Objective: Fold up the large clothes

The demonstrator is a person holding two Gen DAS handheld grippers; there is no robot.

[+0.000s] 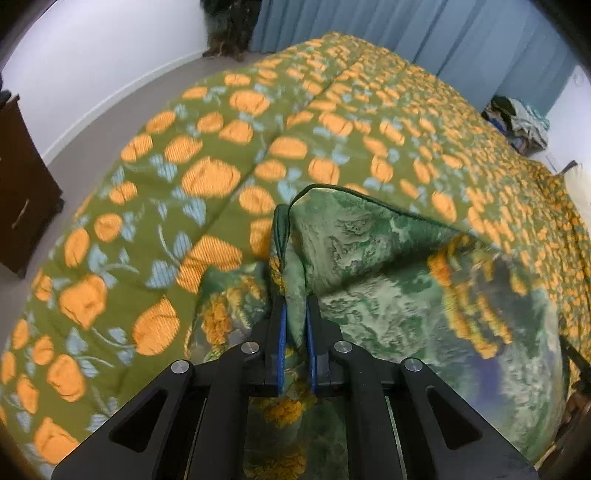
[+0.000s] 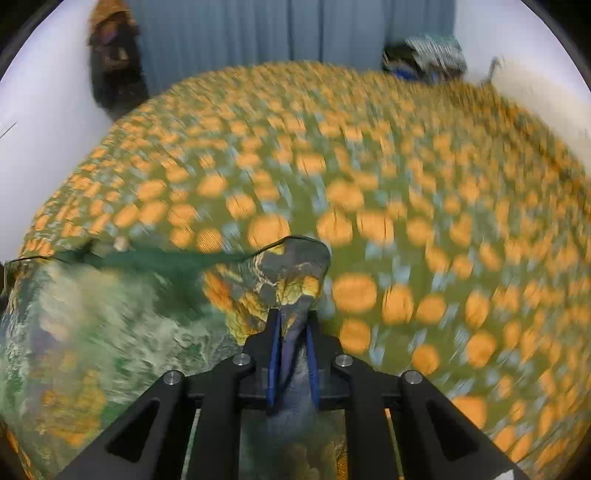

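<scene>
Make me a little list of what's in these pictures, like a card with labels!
place: a bed covered by a green bedspread with orange flowers
thing being folded: a green patterned cloth with a dark edge
left gripper: shut on the cloth's corner
right gripper: shut on another bunch of the cloth
cloth's position: lifted above the bedspread, stretched between both grippers
background: blue curtains, white wall, pile of clothes beyond the bed, dark wooden cabinet on the floor
picture quality: right view is blurred
</scene>
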